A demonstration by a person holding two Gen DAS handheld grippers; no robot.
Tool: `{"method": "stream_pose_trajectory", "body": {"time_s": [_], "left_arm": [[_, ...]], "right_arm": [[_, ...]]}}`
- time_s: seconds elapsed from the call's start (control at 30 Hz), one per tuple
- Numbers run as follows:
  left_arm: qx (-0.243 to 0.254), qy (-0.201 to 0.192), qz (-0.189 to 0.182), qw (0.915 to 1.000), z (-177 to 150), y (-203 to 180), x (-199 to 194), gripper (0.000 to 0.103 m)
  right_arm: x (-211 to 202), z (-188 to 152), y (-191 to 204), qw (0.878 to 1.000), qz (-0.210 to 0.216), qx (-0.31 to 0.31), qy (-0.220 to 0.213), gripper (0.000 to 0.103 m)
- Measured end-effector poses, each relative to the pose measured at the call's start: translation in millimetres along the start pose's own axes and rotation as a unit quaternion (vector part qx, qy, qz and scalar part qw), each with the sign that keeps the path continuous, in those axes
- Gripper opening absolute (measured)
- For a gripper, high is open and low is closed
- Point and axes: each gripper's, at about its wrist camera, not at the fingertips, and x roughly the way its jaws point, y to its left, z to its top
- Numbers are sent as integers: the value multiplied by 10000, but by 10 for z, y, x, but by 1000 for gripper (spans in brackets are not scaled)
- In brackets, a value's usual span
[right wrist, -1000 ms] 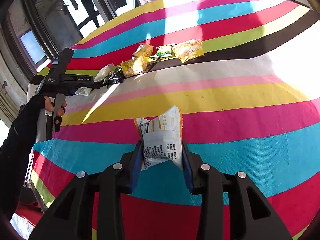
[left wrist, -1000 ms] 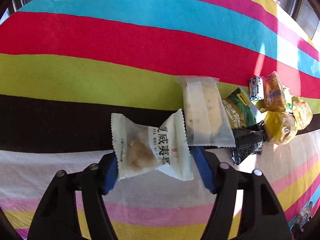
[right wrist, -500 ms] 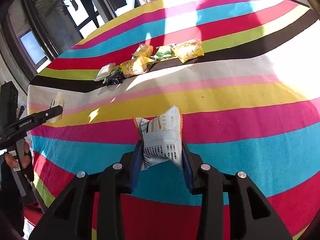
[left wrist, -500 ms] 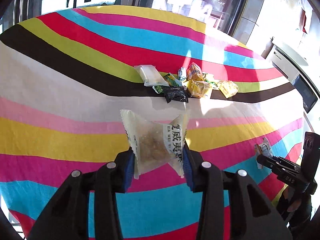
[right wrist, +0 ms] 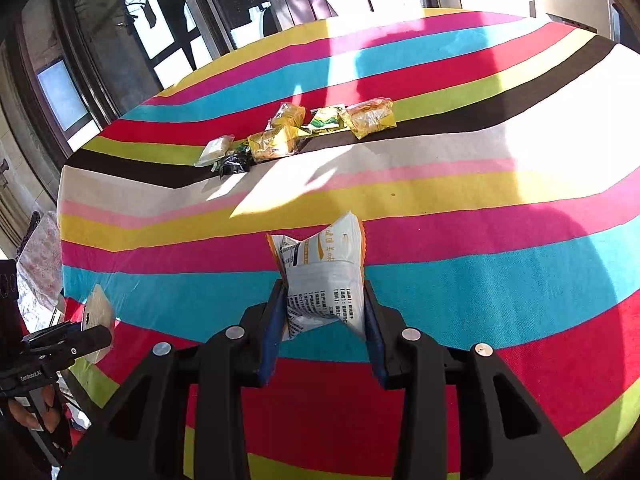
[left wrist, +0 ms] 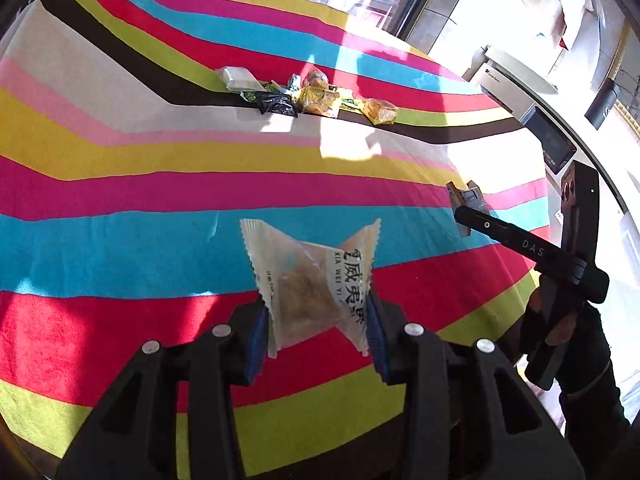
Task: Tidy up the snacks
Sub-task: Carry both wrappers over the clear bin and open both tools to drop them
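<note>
Squarely between left hand-held gripper [left wrist: 316, 320] pads: translucent snack packet [left wrist: 310, 286].

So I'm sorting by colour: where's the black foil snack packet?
Left wrist view: black foil snack packet lies in the far pile, between the pale wrapped bar and yellow packets.

i see hard sunlight from the windows [right wrist: 168, 40] ahead, blown-out glare on the striped cloth [left wrist: 120, 240], sharp shadows, fisheye bending and dark corners, focus crisp
</note>
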Motion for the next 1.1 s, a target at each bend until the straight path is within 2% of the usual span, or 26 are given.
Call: {"method": "stream_pose_trajectory", "body": {"time_s": [0.17, 0.3, 0.6, 0.8, 1.1], "left_arm": [[81, 150, -157, 9997, -191, -81, -5, 42], [327, 173, -254, 9990, -283, -251, -18, 42], [1187, 268, -638, 9905, -390, -894, -5, 42], [2010, 380, -910, 9746, -531, -1490, 13, 43], [2881, 745, -1641, 9405, -676, -2389, 168, 43]], "right_arm": [[-429, -283, 110, 9997, -154, -161, -31, 37], [-780, -526, 124, 9991, -319, -274, -3, 37], [-1329, -1013, -134, 9980, -625, -10, 134, 37], [-1570, -1297, -311, 9969, -721, 262, 148, 37], [-1976, -1693, -761, 9883, -1097, 1050, -154, 37]]}}
